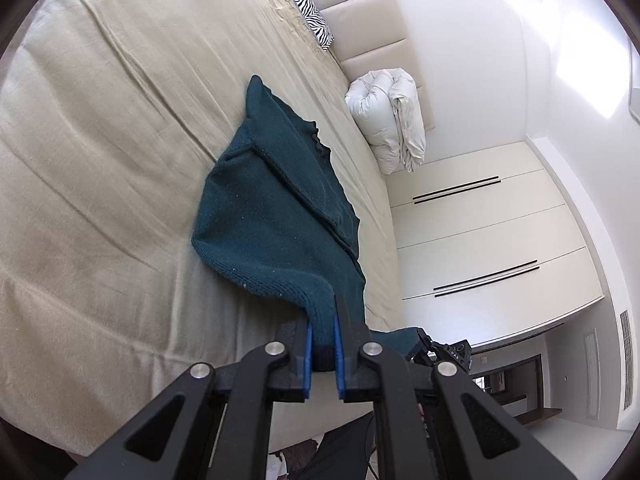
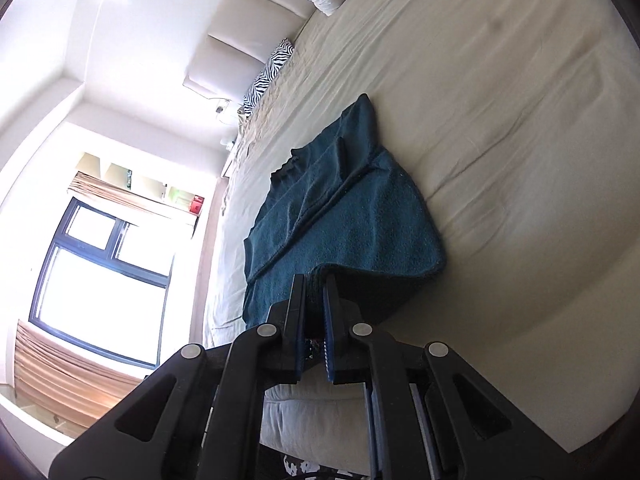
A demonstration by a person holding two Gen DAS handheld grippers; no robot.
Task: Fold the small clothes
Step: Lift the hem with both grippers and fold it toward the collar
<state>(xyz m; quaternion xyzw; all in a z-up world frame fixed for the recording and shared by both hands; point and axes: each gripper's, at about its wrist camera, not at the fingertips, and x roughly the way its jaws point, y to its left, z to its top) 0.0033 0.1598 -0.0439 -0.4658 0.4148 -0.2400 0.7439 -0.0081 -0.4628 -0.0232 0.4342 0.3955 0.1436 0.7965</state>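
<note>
A dark teal knitted garment (image 1: 272,208) lies on a beige bed sheet (image 1: 100,160), its near end lifted off the bed. My left gripper (image 1: 322,312) is shut on one near corner of the knit, which is bunched between the blue pads. In the right wrist view the same teal garment (image 2: 352,216) arches up from the sheet (image 2: 500,120), and my right gripper (image 2: 314,292) is shut on its other near corner. The far end with a frilled edge still rests on the bed. The other gripper (image 1: 440,350) shows at the lower right of the left wrist view.
A folded white duvet (image 1: 390,120) and a zebra-print pillow (image 1: 310,12) lie by the padded headboard (image 1: 360,20). White wardrobe doors (image 1: 480,240) stand beyond the bed. A bright window (image 2: 100,264) fills the left of the right wrist view.
</note>
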